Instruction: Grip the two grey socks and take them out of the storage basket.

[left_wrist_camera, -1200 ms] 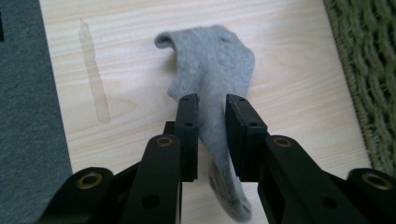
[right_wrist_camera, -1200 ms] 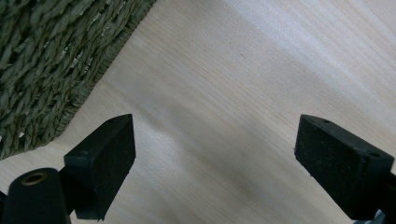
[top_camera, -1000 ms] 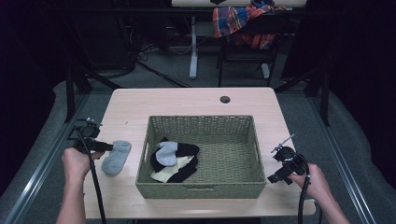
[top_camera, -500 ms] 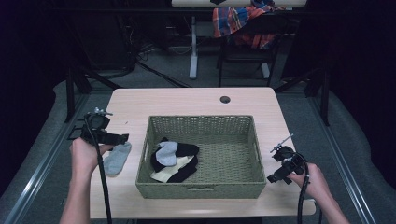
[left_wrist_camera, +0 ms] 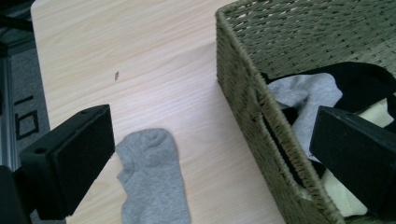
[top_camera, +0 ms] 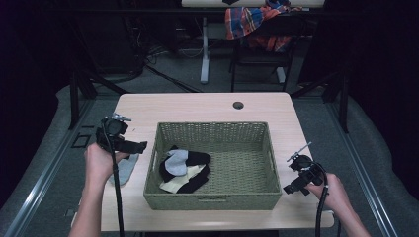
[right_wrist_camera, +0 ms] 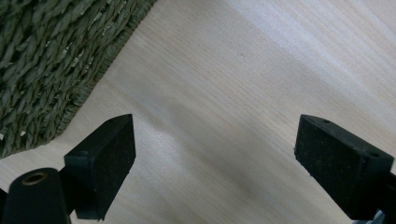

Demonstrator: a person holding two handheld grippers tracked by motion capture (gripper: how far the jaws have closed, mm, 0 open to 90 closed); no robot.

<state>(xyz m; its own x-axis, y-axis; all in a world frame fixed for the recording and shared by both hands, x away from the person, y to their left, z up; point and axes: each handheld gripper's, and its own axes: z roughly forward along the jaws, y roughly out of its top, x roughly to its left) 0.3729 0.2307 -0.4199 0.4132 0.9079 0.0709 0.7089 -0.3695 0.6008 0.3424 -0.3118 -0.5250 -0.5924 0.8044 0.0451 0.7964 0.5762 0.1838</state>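
Jaws of the left gripper point(top_camera: 141, 146) had just been opening and stood wide, nothing between them; jaws of the right gripper point(top_camera: 290, 188) were also spread, holding nothing.

High view: left gripper sat above the table's left edge, higher and farther from the person than a second earlier, when it was low over the grey sock point(top_camera: 124, 168). The sock lay flat on the table point(top_camera: 197, 106) just beside the left wall of the wicker basket point(top_camera: 212, 201), near the left edge, let go. A heap of socks point(top_camera: 185, 170), grey, black and cream, remained in the basket's left half. Right gripper rested by the front-right corner, unmoved.

Left gripper view: between the spread pads, the grey sock point(left_wrist_camera: 152, 179) lay on bare wood, apart from both pads; basket wall point(left_wrist_camera: 252, 112) ran alongside, more socks point(left_wrist_camera: 327, 93) inside.

Right gripper view: open pads over bare wood point(right_wrist_camera: 243, 93), basket corner point(right_wrist_camera: 51, 60) to one side.

Judgement: one sock appeared unloaded; the heap still waited, so the left gripper likely returns to the basket.
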